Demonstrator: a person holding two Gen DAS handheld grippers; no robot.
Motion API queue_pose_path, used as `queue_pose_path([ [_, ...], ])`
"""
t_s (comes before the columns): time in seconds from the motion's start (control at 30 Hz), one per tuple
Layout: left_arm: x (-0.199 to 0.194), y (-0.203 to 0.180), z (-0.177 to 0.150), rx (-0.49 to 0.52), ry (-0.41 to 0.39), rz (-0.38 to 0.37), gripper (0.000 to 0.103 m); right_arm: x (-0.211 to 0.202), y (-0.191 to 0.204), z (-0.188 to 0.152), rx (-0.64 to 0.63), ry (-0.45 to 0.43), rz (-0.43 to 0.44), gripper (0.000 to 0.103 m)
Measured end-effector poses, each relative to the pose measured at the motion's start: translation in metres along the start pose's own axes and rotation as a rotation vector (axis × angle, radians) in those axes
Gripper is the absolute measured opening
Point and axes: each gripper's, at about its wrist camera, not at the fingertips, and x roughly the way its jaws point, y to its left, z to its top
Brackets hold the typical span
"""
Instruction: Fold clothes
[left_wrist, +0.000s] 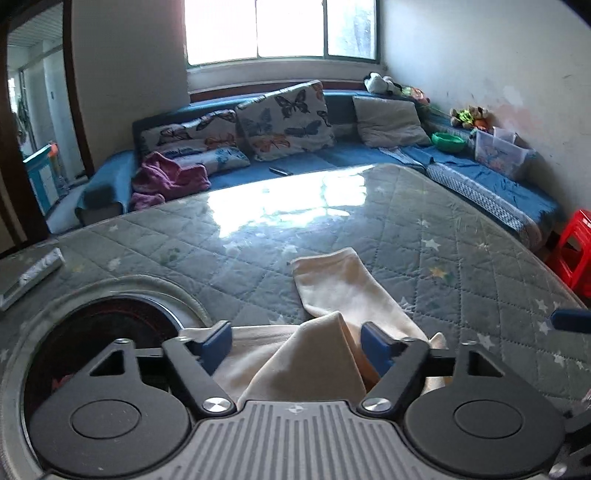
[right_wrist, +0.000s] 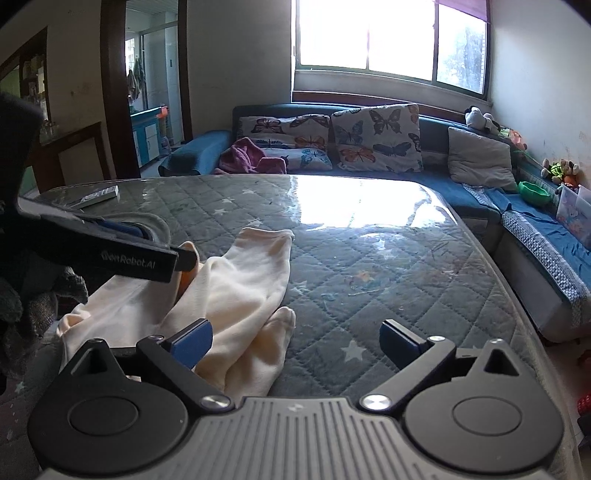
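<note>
One cream garment (right_wrist: 236, 295), seemingly a pair of small trousers with cuffed leg ends, lies crumpled on the near left part of the quilted grey table cover (right_wrist: 369, 258), and none of it looks neatly folded yet. Nearest in the left wrist view, the left gripper (left_wrist: 295, 345) has its blue pads either side of a raised fold of the cloth; the jaws stand at a middling width and the pads do not yet appear to press on the fabric, so the fold sits between them without being pinched. In the right wrist view, the right gripper (right_wrist: 295, 343) has wide jaws, with its left pad just over the garment's near edge and its right pad above bare quilt; it holds nothing. The left gripper's black body crosses the left of that view, low over the bunched end of the cloth.

Farther out, one trouser leg reaches away across the table, its cuff lying flat, while a second shorter end curls near the right gripper. Judging by this, the task is at an early stage: the garment must still be gripped, spread flat and folded over. A round stove recess (left_wrist: 110, 332) sits at the near left of the table. A remote control (right_wrist: 99, 195) lies at the far left edge. Beyond the table stands a blue sofa (right_wrist: 406, 177) with butterfly cushions (right_wrist: 376, 136) and a purple garment (right_wrist: 251, 155) heaped on it, perhaps still waiting.
</note>
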Motion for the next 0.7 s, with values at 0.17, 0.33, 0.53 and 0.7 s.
queue_pose_path([
  [0.17, 0.01, 0.01, -0.004, -0.025, 0.025, -0.083, 0.022, 0.008, -0.003, 0.007, -0.007, 0.008, 0.009, 0.094],
  [0.33, 0.005, 0.015, -0.008, -0.027, 0.012, -0.111, 0.007, 0.02, -0.001, 0.021, -0.028, 0.009, 0.029, 0.088],
  [0.53, -0.008, 0.026, -0.015, -0.052, -0.014, -0.115, 0.006, 0.044, 0.013, 0.041, -0.057, 0.025, 0.091, 0.08],
  [0.7, -0.005, 0.035, -0.023, -0.094, 0.003, -0.12, 0.006, 0.07, 0.029, 0.057, -0.074, 0.066, 0.182, 0.065],
])
